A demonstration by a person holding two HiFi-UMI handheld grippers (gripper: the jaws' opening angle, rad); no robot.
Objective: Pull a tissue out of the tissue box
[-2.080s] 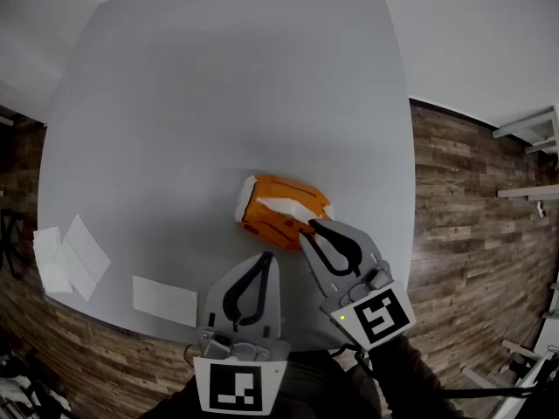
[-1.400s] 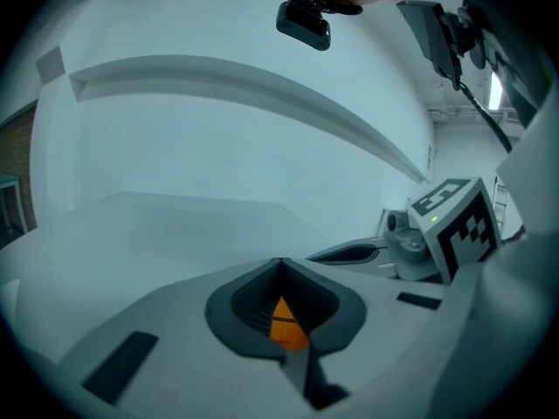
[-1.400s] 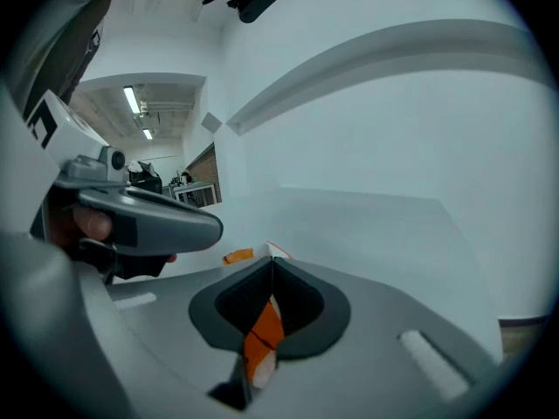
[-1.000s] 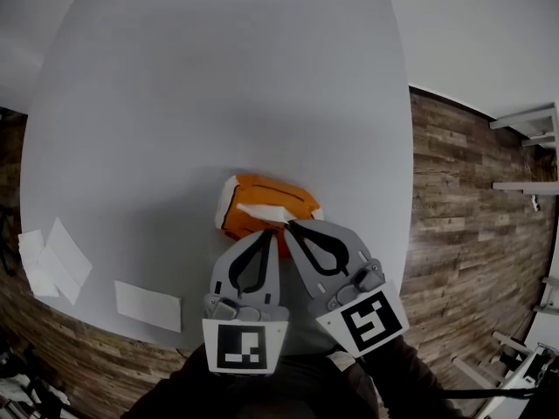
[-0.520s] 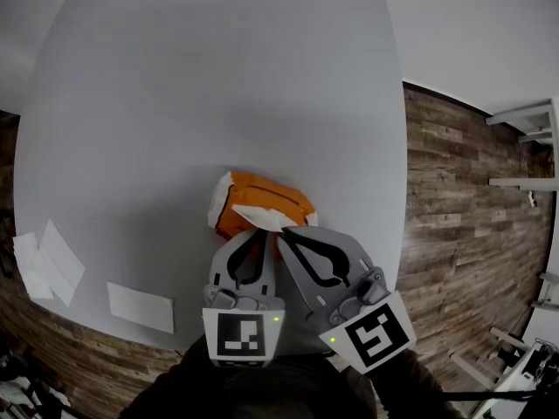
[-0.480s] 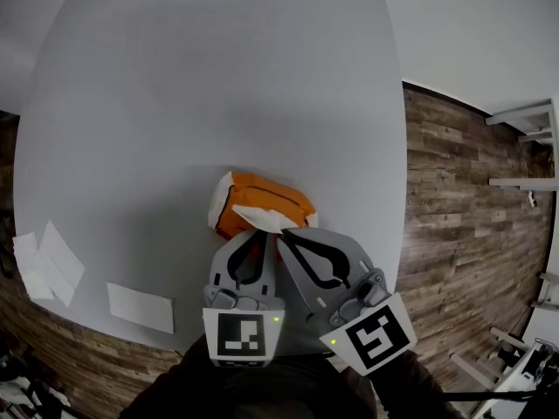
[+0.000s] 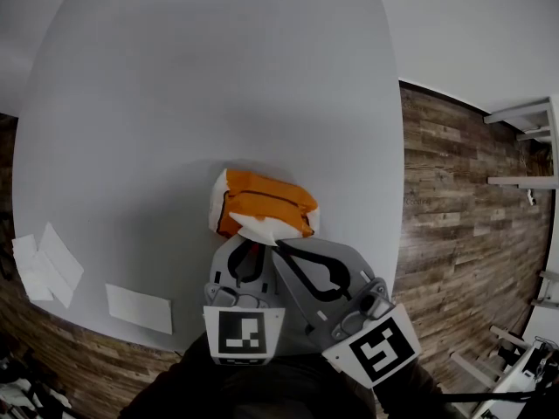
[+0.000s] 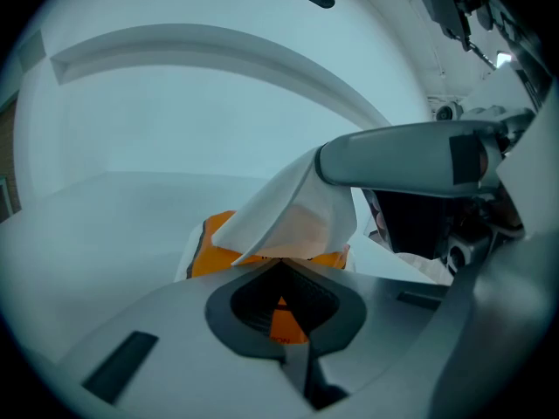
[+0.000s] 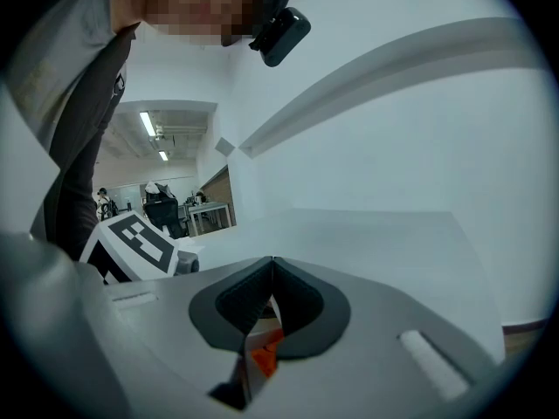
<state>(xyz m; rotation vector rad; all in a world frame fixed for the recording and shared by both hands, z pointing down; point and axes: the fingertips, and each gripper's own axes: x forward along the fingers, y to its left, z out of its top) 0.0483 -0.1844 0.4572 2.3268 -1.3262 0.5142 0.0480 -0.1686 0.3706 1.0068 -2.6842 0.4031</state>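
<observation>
Both shut: left gripper [image 8: 279, 265] empty, right gripper [image 9: 272, 262] pinching tissue [image 8: 297, 216] above crosswise tissue box [image 7: 262, 202].

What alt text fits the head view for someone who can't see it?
The right gripper pinches a white tissue rising from an orange tissue box on a grey table. The left gripper, shut, sits at the box's near edge.

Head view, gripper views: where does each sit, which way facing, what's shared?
Head view: on the person's head, facing steeply down at the table; left tongs and right tongs show.
Left gripper view: on the left tongs, along their shut jaws toward the tissue box; right tongs pinch the tissue.
Right gripper view: on the right tongs, across the table; sleeve and left marker cube show.
Shared: head view and left gripper view both show tissue box and tissue.
</observation>
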